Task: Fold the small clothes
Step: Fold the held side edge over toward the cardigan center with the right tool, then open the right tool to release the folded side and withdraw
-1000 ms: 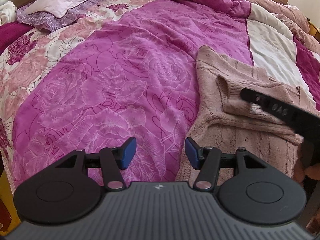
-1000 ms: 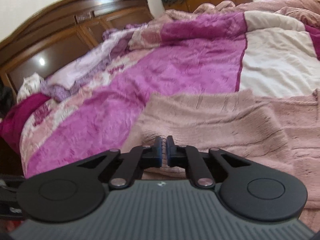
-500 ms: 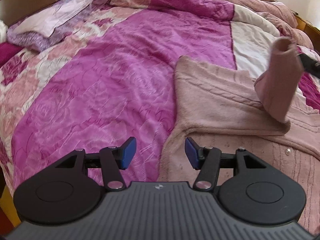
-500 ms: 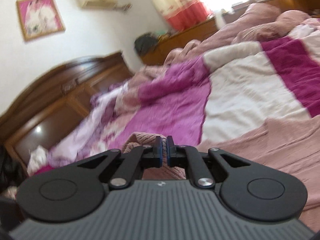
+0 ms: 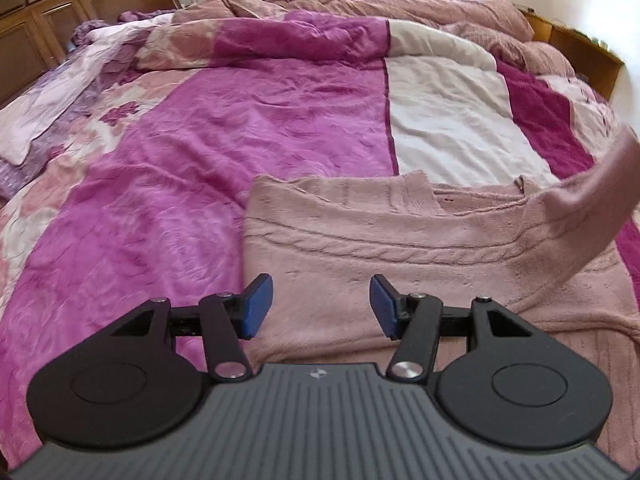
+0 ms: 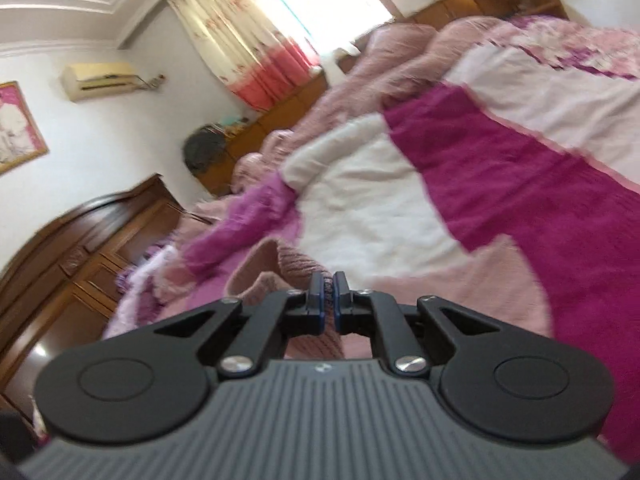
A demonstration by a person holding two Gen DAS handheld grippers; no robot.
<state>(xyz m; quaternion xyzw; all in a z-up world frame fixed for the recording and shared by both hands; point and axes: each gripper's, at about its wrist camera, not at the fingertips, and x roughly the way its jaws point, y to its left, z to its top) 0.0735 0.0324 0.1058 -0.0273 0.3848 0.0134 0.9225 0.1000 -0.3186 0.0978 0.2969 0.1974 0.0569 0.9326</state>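
Note:
A dusty pink knit sweater (image 5: 360,240) lies spread on the bed's magenta quilt (image 5: 200,152). My left gripper (image 5: 321,306) is open and empty, low over the sweater's near left part. One sleeve (image 5: 580,216) is lifted up and off to the right edge of the left wrist view. My right gripper (image 6: 328,298) is shut on that pink sleeve (image 6: 276,268), held up off the bed and tilted. The right gripper itself does not show in the left wrist view.
The quilt has white (image 5: 448,120) and dark magenta (image 5: 548,120) panels to the right. A crumpled pink blanket (image 5: 400,4) lies along the far side. A wooden headboard (image 5: 60,12) stands at left, a low wooden cabinet (image 6: 280,108) by the window.
My right gripper has lifted the sleeve up and carried it to the right, away from the sweater's body. My left gripper has moved right, over the sweater.

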